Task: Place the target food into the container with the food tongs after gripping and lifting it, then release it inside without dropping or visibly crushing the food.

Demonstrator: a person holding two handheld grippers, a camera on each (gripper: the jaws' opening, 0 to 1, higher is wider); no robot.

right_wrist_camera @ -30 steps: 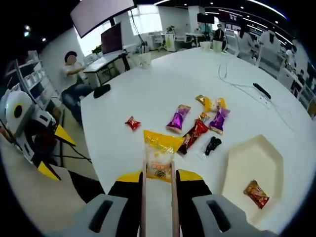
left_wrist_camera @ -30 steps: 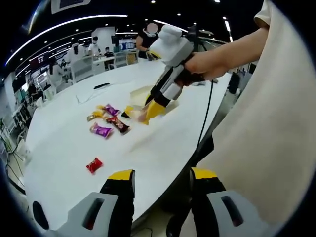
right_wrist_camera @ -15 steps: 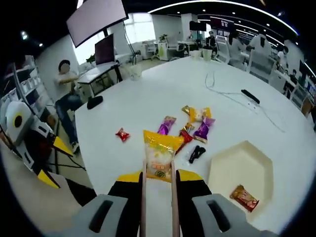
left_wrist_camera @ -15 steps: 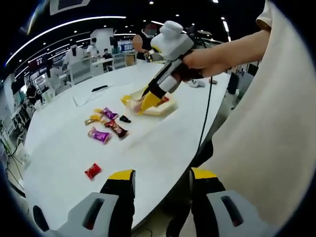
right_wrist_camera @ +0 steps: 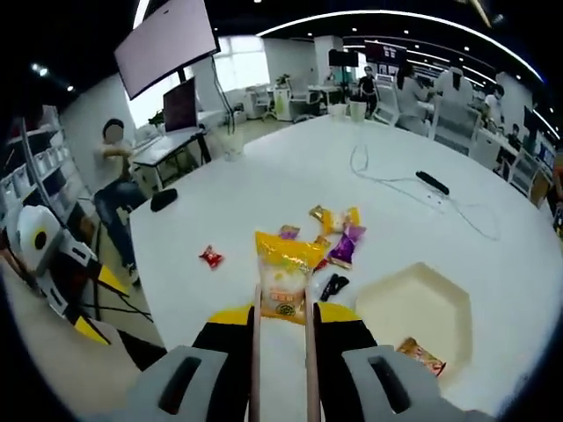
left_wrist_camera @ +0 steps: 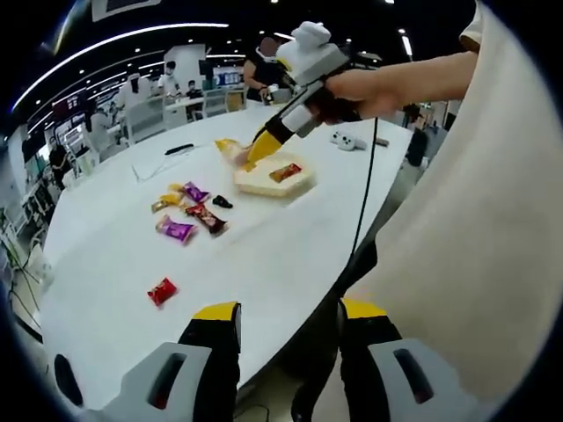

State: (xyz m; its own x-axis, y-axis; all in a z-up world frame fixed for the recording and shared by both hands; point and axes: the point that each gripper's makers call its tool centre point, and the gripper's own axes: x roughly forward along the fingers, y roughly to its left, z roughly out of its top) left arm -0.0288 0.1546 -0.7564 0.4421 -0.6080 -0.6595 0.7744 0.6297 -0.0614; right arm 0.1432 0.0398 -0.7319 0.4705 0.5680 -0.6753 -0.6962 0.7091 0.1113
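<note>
My right gripper (right_wrist_camera: 281,318) is shut on the metal food tongs (right_wrist_camera: 255,356), and the tongs pinch a yellow snack packet (right_wrist_camera: 283,268) held in the air. In the left gripper view the right gripper (left_wrist_camera: 261,148) hangs over the far rim of the cream hexagonal tray (left_wrist_camera: 264,185) with the yellow packet (left_wrist_camera: 230,149) at its tip. A red-brown snack (left_wrist_camera: 284,172) lies in the tray. The tray (right_wrist_camera: 413,303) sits below and to the right, with that snack (right_wrist_camera: 420,356) inside. My left gripper (left_wrist_camera: 288,313) is open, off the table's near edge.
Several wrapped snacks lie on the white table (left_wrist_camera: 114,264): a red one (left_wrist_camera: 162,291), a purple one (left_wrist_camera: 176,229), a dark red one (left_wrist_camera: 209,220). A cable and a black remote (right_wrist_camera: 433,183) lie farther off. A person's arm and shirt (left_wrist_camera: 475,229) stand right.
My right gripper has risen and carried the yellow packet away from the loose snacks to above the tray's far side. The left gripper has stayed open in place.
</note>
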